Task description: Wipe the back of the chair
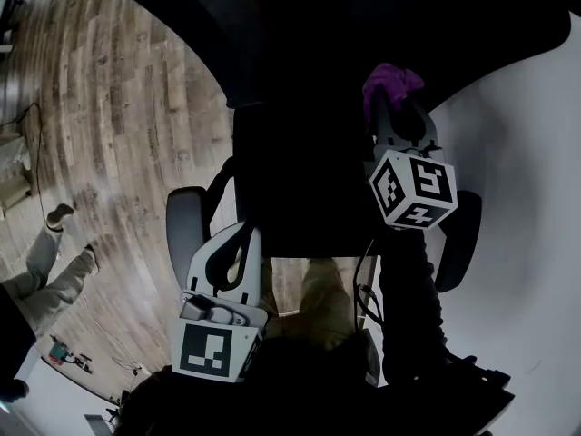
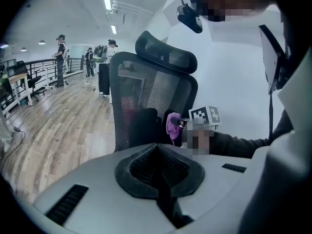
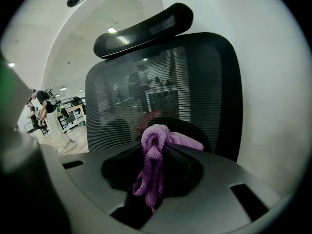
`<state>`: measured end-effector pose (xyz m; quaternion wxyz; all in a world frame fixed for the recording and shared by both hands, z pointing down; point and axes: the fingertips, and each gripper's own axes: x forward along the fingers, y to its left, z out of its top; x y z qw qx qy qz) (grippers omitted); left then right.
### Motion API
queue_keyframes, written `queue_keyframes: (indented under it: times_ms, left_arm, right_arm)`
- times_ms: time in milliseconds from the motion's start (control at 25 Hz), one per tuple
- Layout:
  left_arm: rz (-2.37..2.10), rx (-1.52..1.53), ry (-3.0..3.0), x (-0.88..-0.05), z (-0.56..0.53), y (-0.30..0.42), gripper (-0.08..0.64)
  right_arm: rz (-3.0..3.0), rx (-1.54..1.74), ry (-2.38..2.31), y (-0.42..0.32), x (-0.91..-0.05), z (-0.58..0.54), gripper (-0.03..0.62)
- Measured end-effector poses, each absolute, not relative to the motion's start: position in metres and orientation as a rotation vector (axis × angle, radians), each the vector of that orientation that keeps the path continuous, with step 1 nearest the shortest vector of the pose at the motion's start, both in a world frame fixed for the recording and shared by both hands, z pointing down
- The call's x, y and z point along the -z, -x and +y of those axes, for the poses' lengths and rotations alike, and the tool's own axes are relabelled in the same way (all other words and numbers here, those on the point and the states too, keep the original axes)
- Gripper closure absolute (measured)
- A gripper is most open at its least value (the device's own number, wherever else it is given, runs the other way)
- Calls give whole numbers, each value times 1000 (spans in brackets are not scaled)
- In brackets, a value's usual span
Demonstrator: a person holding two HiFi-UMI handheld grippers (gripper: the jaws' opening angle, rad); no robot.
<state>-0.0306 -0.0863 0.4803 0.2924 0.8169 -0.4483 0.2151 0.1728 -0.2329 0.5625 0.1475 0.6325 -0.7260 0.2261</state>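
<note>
**Purple cloth clamped at the chair's mesh back**

We see the left gripper (image 2: pixel 157 154) nearest, its jaws pressed together with nothing between them, clear of the office chair (image 2: pixel 146 96); the right gripper (image 3: pixel 155 155) clamps a purple microfibre cloth (image 3: pixel 152 172), which bunches above the jaws and hangs down below them; the cloth sits before the lower part of the chair's black mesh backrest (image 3: pixel 165 82), very near it, though we cannot tell whether it touches; a curved headrest (image 3: pixel 144 26) tops the backrest; beyond lie a pale wooden floor (image 2: pixel 53 121) and, far off by a railing, several standing people (image 2: pixel 60 57).
</note>
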Motion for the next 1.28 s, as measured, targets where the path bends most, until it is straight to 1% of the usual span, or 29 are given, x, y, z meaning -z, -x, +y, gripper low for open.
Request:
queue_keyframes:
  times_ms: [680, 1120, 1280]
  left_arm:
    - [-1306, -500, -2037, -489, -72, 96, 551]
    - [-1381, -466, -2021, -486, -78, 141, 551]
    - [-1415, -440, -1924, -486, -75, 159, 551]
  right_arm:
    - [-2186, -610, -1647, -75, -570, -236, 497]
    - [-2258, -617, -1500, 0, -575, -242, 497]
    - [-2283, -616, -1442, 27, -575, -247, 497]
